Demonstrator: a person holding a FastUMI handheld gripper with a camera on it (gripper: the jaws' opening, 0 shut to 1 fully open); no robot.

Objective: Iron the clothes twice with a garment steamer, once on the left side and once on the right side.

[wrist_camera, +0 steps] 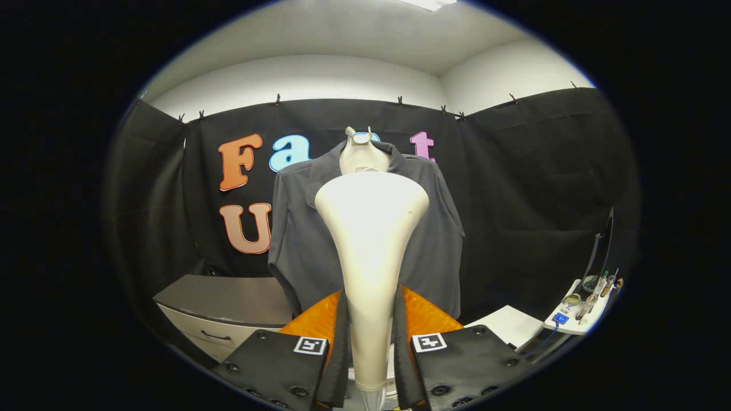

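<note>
The gripper [371, 342] is clamped on the cream, flared-head plastic garment steamer [371, 228], held upright before the dark grey shirt [297, 228] on a mannequin; a white tray [577, 319] holds small bottles.

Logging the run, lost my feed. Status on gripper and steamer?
Fingers shut on the steamer, head up. Grey shirt on mannequin beyond it, untouched. Nothing between them.
</note>
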